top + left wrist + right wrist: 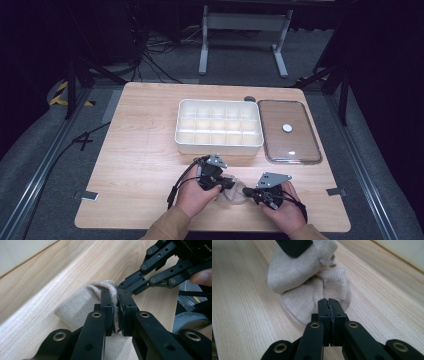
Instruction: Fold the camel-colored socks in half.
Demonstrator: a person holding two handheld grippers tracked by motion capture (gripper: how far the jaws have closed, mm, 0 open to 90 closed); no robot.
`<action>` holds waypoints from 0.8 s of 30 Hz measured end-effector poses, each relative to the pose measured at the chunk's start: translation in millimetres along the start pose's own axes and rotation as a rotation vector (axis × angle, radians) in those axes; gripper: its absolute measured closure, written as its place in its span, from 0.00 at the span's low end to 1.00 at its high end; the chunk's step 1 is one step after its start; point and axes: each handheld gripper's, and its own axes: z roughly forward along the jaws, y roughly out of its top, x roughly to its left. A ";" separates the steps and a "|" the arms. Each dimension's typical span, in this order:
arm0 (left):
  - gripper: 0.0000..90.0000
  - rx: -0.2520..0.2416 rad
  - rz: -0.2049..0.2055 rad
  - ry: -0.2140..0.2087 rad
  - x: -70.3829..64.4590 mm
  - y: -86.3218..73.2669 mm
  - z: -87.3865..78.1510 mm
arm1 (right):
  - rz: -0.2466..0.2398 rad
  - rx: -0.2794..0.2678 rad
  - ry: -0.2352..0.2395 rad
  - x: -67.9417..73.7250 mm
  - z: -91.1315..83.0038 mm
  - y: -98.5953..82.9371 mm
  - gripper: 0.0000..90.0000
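Note:
A beige sock point(231, 194) lies on the wooden table point(140, 150) near its front edge, between my two grippers. My left gripper point(231, 184) is shut on a raised fold of the sock point(82, 302), with fabric pinched between the jaws point(117, 293). My right gripper point(246, 191) faces it from the right, its jaws shut point(328, 302) and its tips over the flat part of the sock point(299, 302). I see no fabric between them. In the left gripper view, the right gripper point(120, 286) touches the fold. The left gripper point(294, 246) lifts the bunched end.
A white compartment tray point(219, 145) stands mid-table behind the grippers. Its clear lid point(300, 145) lies flat to the right, with a small white disc point(287, 128) on it. Bare wood stretches to the left. The table's front edge is close under the person's hands.

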 end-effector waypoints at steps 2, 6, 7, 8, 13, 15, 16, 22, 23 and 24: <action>0.92 -0.014 -0.015 -0.022 -0.3 1.2 2.9 | -0.001 0.000 0.001 0.7 0.3 0.2 0.99; 0.80 -0.033 -0.023 -0.044 -2.7 1.4 5.6 | -0.009 -0.004 0.000 0.8 -0.5 0.2 0.99; 0.78 -0.062 -0.027 -0.037 -2.9 1.7 0.8 | -0.009 -0.003 0.003 0.9 -1.5 0.2 0.99; 0.78 -0.080 -0.036 -0.033 -2.2 1.7 -2.6 | -0.009 -0.005 0.005 0.6 -2.0 0.4 0.99; 0.80 -0.138 -0.049 -0.024 3.5 -1.4 -21.4 | -0.013 -0.009 0.003 1.3 -2.9 1.4 0.98; 0.85 -0.130 -0.046 -0.018 4.6 -3.1 -24.8 | -0.013 -0.013 0.001 1.4 -5.4 2.1 0.98; 0.85 -0.104 -0.037 -0.013 6.5 -5.7 -28.2 | -0.013 -0.013 0.001 1.4 -5.4 2.1 0.98; 0.98 0.029 0.022 0.016 5.7 -17.7 -20.3 | -0.001 -0.070 -0.001 1.0 -26.2 10.5 0.98; 0.99 0.036 0.024 0.013 5.8 -18.6 -17.6 | -0.004 -0.083 -0.002 1.7 -29.1 13.1 0.98; 0.99 0.036 0.024 0.013 5.8 -18.6 -17.6 | -0.004 -0.083 -0.002 1.7 -29.1 13.1 0.98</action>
